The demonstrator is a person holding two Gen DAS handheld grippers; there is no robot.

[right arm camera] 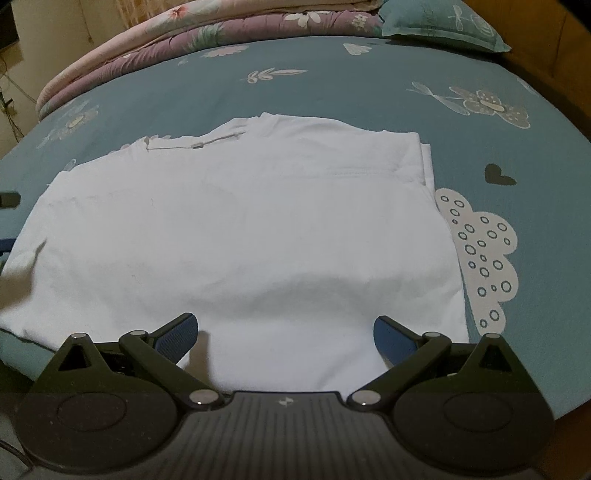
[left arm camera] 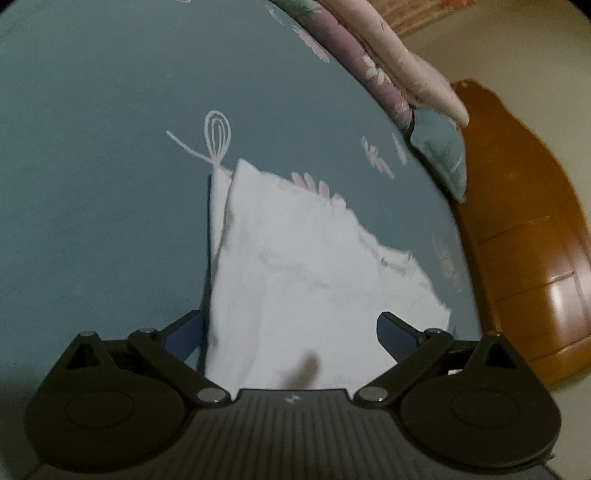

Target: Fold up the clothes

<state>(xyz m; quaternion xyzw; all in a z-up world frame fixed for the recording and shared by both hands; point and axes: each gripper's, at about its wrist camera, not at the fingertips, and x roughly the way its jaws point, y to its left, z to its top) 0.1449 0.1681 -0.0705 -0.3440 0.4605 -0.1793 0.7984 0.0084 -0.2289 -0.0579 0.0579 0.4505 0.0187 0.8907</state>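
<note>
White cotton fills both views: a white T-shirt (right arm camera: 236, 229), already folded into a rough rectangle, lies flat on the teal bedsheet printed with pale flowers and clouds (right arm camera: 369, 92), its collar and label toward the far left edge in the right wrist view and its doubled-over layers stacked at the far right corner. The right hand-held gripper (right arm camera: 286, 334) hangs over the near hem with its blue-padded fingers spread wide and nothing between them, and the left hand-held gripper (left arm camera: 290, 332) is spread just the same over the shirt's end, cloth lying under it but not pinched. So this looks like the pause between folds, the sides apparently turned in and the final halving not yet made. Next, I judge, each gripper needs to drop onto a near corner, nip all the layers together, and carry that hem up and over toward the collar. A folded pink and mauve floral quilt (right arm camera: 184, 33) and a teal pillow (right arm camera: 439, 22) sit well apart at the head of the bed.
</note>
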